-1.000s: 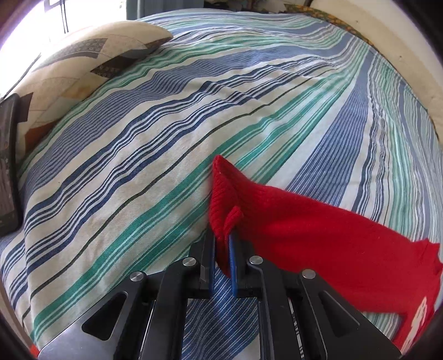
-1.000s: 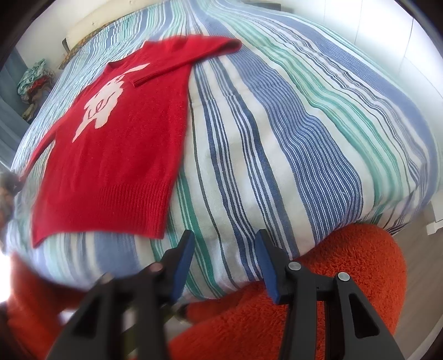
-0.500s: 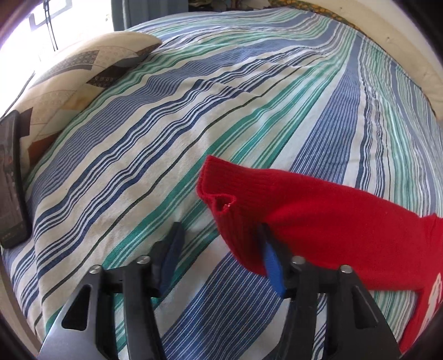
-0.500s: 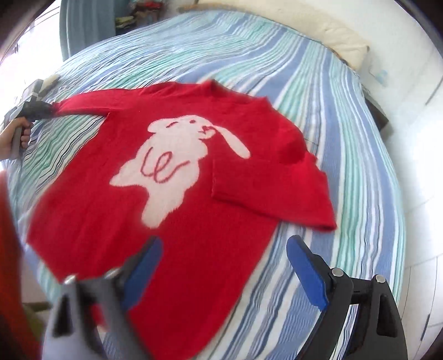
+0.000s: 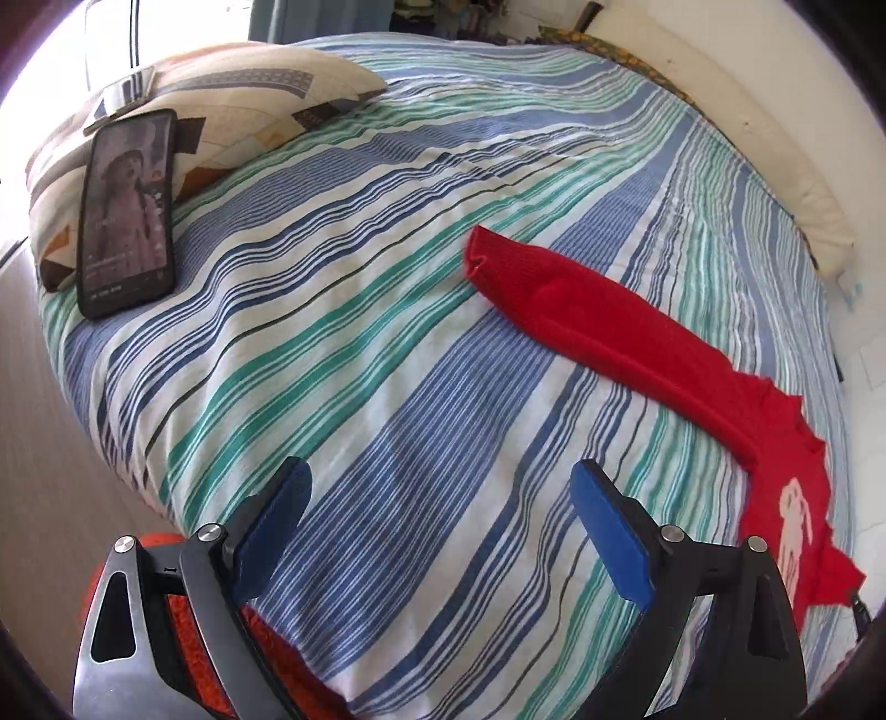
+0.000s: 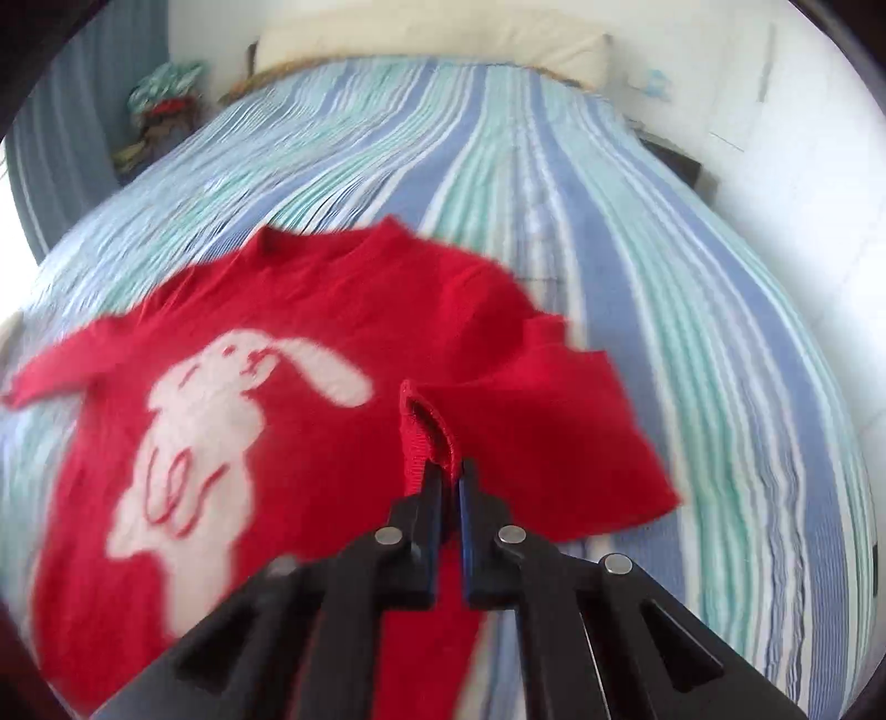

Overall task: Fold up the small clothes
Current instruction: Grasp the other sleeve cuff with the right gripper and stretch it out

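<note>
Meanwhile, the right gripper clamped the sweater's cuff at 12 o'clock, while the left gripper hung wide open, the other sleeve stretching toward 1 o'clock.

This is a bedroom in a home. A large bed fills most of both views, covered with a sheet in blue, green and white stripes. At the far left of the left wrist view a patterned pillow lies on the bed, and a smartphone with a lit screen leans against it. A long cream bolster runs along the far edge of the bed, against a white wall. At the far left of the right wrist view there is a pile of clothes beside a blue curtain.
</note>
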{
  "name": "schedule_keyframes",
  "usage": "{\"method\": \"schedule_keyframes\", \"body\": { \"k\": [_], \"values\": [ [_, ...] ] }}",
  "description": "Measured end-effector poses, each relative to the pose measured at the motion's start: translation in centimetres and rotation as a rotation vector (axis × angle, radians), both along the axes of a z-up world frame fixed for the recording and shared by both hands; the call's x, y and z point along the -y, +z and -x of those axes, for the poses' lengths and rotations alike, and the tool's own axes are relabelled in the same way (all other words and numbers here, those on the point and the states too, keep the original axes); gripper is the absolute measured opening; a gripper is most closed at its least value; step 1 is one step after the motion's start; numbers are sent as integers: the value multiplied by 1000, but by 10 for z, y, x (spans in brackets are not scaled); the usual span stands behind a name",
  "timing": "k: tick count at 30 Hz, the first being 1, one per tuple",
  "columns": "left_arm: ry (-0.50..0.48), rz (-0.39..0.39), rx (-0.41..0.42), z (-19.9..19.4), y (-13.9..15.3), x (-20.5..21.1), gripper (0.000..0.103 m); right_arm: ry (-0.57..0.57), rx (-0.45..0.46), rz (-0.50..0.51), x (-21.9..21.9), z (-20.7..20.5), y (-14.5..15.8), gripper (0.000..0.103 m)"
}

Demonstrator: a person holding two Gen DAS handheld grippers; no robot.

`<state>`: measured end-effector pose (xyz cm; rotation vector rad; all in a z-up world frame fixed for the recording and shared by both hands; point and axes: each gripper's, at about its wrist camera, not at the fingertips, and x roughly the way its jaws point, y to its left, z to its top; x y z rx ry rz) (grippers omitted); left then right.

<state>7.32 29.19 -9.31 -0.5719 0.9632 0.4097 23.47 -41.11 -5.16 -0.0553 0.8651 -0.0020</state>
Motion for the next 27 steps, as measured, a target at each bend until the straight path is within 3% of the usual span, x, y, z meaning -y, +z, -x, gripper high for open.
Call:
{"method": "schedule_keyframes", "body": {
  "k": [3,5,8,11,16,27],
  "values": [
    [-10,18,9,12,4,8,95,-205,85,-67,101,28,40,4],
    [-34,19,4,14,3,20,95,-325,92,-82,162,45,50,4],
    [-86,18,-12,7,-4,44,95,-455,42,-149,235,62,37,4],
    [-135,46,-37,1,-12,69,91,-578,-1,-221,280,76,12,4],
    [-201,35,-63,2,-17,99,90,-664,-58,-275,304,86,-22,4],
    [-178,-27,-77,15,-16,92,89,-661,-182,-90,304,77,-54,3]
  ]
}}
